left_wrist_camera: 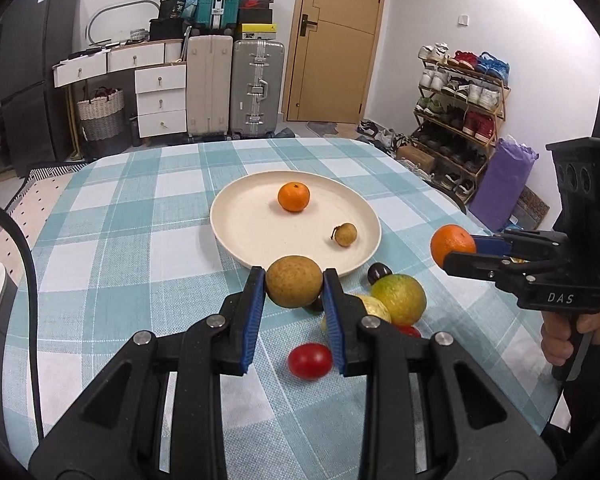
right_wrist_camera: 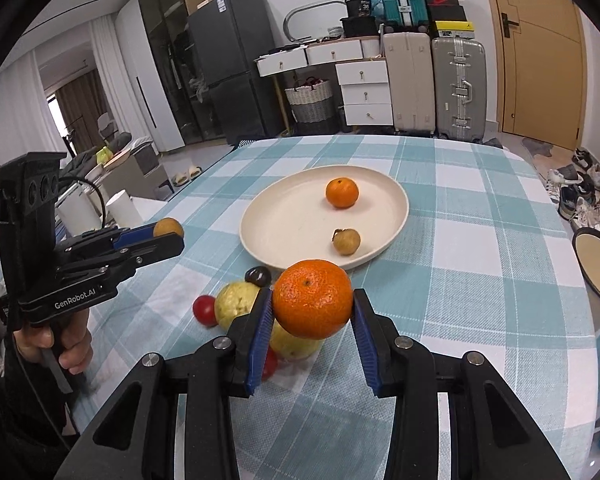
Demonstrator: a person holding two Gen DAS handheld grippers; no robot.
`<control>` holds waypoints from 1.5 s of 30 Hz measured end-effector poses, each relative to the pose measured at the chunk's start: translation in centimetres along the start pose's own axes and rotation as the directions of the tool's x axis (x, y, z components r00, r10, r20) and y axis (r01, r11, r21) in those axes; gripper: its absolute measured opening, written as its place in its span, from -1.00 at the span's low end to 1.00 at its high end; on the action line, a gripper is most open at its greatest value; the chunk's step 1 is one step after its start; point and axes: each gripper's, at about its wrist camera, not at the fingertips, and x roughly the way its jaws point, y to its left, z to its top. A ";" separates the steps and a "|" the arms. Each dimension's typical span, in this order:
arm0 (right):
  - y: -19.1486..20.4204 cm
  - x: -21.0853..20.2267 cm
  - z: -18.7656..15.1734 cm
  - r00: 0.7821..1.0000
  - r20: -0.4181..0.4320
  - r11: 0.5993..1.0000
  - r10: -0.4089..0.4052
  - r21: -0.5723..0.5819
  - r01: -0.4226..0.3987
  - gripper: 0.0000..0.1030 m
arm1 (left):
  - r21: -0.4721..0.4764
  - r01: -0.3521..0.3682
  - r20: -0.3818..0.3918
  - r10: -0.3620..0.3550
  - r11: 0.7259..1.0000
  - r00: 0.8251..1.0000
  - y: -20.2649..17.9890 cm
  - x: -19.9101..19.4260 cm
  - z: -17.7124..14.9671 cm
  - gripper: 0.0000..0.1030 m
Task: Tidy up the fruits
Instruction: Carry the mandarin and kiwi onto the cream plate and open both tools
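Note:
My left gripper (left_wrist_camera: 294,286) is shut on a round brown fruit (left_wrist_camera: 294,280), held above the table just before the cream plate (left_wrist_camera: 240,236). My right gripper (right_wrist_camera: 312,308) is shut on an orange mandarin (right_wrist_camera: 312,298), also held above the table; it shows at the right of the left wrist view (left_wrist_camera: 452,244). The plate (right_wrist_camera: 284,228) holds a mandarin (left_wrist_camera: 294,197) and a small brown longan (left_wrist_camera: 345,234). Near the plate lie a green-yellow fruit (left_wrist_camera: 399,299), a yellow fruit (right_wrist_camera: 236,304), a dark plum (right_wrist_camera: 259,276) and red cherry tomatoes (left_wrist_camera: 310,361).
The table has a teal checked cloth (left_wrist_camera: 140,240). A white enamel mug (right_wrist_camera: 598,268) stands at the right edge of the table. Suitcases (left_wrist_camera: 256,88), drawers, a door and a shoe rack (left_wrist_camera: 460,120) stand beyond the table.

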 end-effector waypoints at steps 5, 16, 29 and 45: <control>-0.6 0.1 0.8 1.000 0.020 1.000 -0.015 0.021 0.014 -0.23 | -0.020 -0.014 0.008 0.014 1.000 1.000 0.4 0.8 0.9 -0.50; -1.4 1.6 2.3 0.999 0.021 0.999 -0.030 0.032 0.029 -0.23 | -0.022 -0.020 0.017 0.020 1.000 1.000 0.1 3.1 3.0 -0.50; -1.5 3.8 3.4 0.999 0.001 0.999 -0.036 0.027 0.036 -0.23 | -0.028 -0.034 -0.013 0.033 0.999 0.999 0.7 6.6 4.1 -0.50; -3.1 7.3 4.9 0.995 -0.015 0.994 -0.100 0.032 0.100 -0.23 | -0.026 -0.052 -0.055 0.051 0.998 0.997 1.8 11.1 4.6 -0.49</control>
